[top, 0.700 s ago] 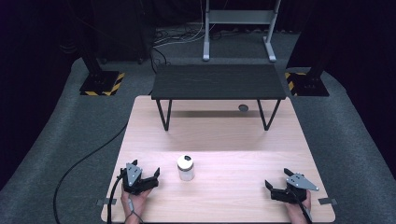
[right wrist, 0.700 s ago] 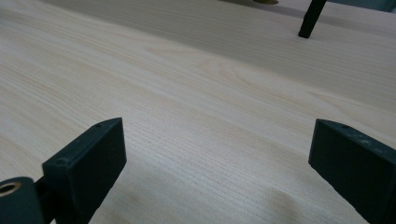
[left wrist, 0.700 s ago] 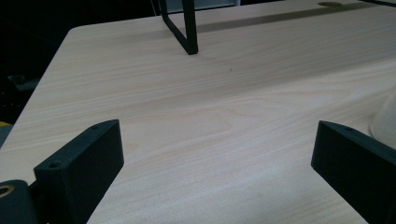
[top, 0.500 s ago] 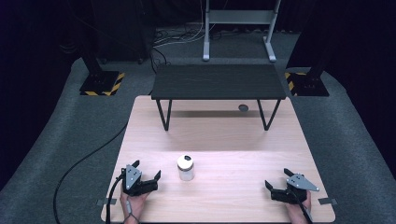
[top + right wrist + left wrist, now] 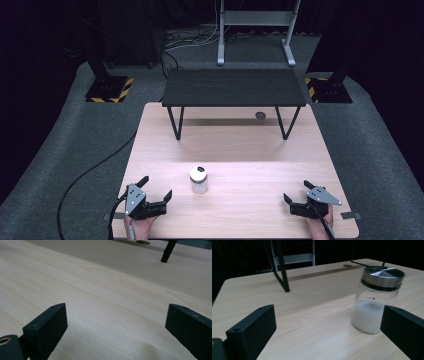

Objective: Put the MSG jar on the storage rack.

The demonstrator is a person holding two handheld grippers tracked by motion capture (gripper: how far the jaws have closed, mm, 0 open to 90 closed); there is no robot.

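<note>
- The small clear glass jar with a brushed metal lid (image 5: 199, 180), part-filled with white powder, stands upright on the pale wooden table (image 5: 240, 145), well in front of the low black shelf on thin metal legs (image 5: 234, 87) that sits at the table's far end.
- The step in hand looks like the approach: nothing is gripped yet, and the left gripper (image 5: 155, 189) is the one nearest the jar, just to the jar's left and slightly nearer the person.
- In the left gripper view the jar (image 5: 375, 300) sits toward the right-hand jaw rather than midway, so the next move probably calls for swinging the gripper until the jar is centred, then easing forward and closing on the glass body below the lid.
- The left gripper's jaws are spread wide, low over the table and pointing up and to the right toward the jar; the hand holds it from beneath at the near edge.
- The right gripper (image 5: 296, 191) rests well apart from the jar, on its right, jaws likewise spread wide over bare wood (image 5: 105, 290), holding nothing.
</note>
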